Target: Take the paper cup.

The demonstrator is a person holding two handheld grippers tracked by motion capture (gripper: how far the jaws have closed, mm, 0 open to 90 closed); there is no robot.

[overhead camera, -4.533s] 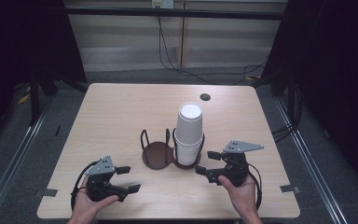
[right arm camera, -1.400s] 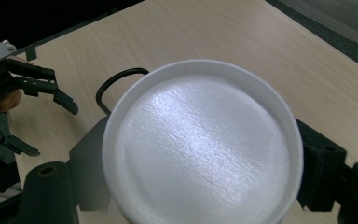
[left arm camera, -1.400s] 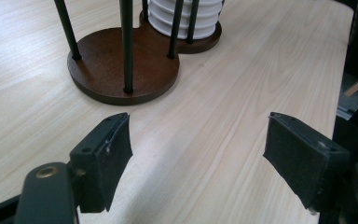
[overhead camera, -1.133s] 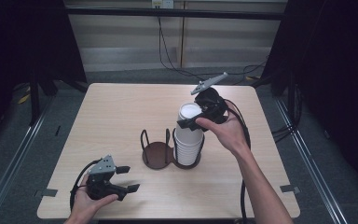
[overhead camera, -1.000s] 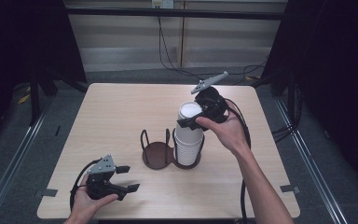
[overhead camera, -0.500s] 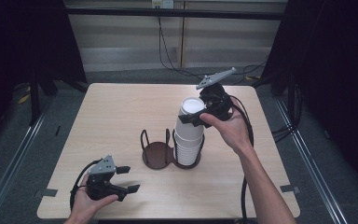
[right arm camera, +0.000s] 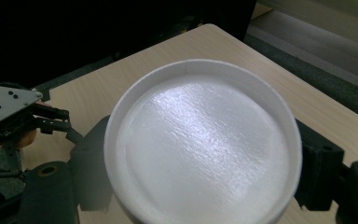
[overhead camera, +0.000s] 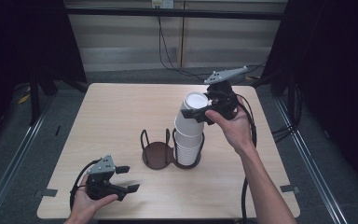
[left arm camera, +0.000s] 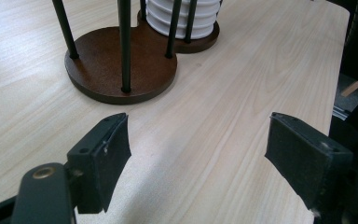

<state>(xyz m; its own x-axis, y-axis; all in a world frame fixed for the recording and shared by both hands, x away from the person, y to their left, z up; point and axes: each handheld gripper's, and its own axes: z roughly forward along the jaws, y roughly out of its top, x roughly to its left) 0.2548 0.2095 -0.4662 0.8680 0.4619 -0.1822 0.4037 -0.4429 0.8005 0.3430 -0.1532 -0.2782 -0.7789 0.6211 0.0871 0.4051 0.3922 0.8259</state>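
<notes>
one foam cup, upside down and tilted atop the stack in the holder mid-worktop, is pinched by the right gripper. it looks light and crushable, so squeeze gently near the base. left gripper jaws are spread, near left.

You've got two grippers here, the left and the right. There's one table and one brown holder with two round bays. One stack of white cups sits in it; you can't really count the single cups. A few cables trail behind.
</notes>
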